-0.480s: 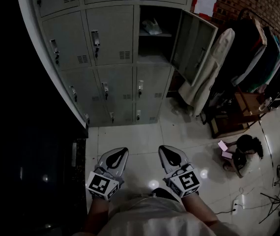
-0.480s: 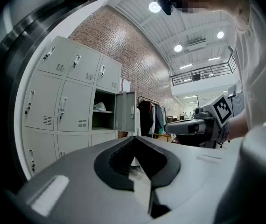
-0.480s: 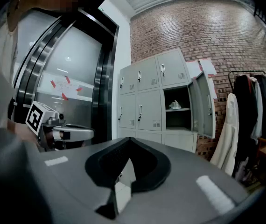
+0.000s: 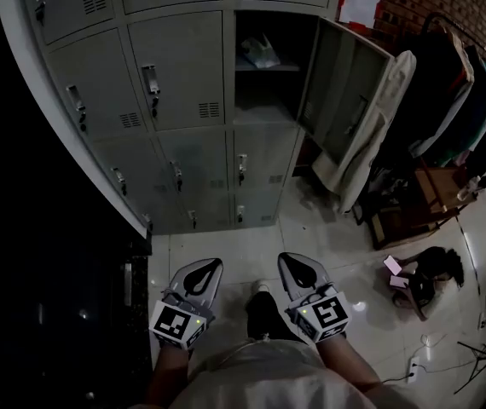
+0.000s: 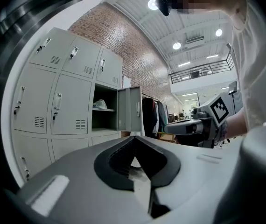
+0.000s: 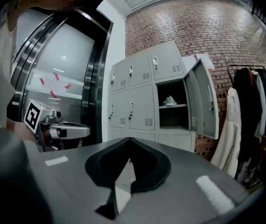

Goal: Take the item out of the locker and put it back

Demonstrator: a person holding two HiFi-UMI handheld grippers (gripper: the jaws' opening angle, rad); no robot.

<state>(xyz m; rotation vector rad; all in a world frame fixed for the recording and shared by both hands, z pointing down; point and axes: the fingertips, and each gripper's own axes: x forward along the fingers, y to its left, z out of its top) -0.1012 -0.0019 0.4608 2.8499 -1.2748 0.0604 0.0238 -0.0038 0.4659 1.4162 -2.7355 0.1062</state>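
Crumpled white item (image 4: 258, 53) on the open grey metal locker's (image 4: 261, 112) shelf, hung coats (image 4: 444, 96) beside its door (image 4: 345, 92); left tool (image 4: 211, 263), right tool (image 4: 286, 259) pressed together, empty.

The locker (image 4: 264, 109) is the right-hand compartment in the second row from the top of a grey metal bank. Its door (image 4: 350, 92), hinged on the right, stands swung wide open. A shelf (image 4: 269, 67) crosses the upper part of the dark interior. The item (image 4: 258, 53), small, pale and crumpled-looking, lies on that shelf, left of centre.
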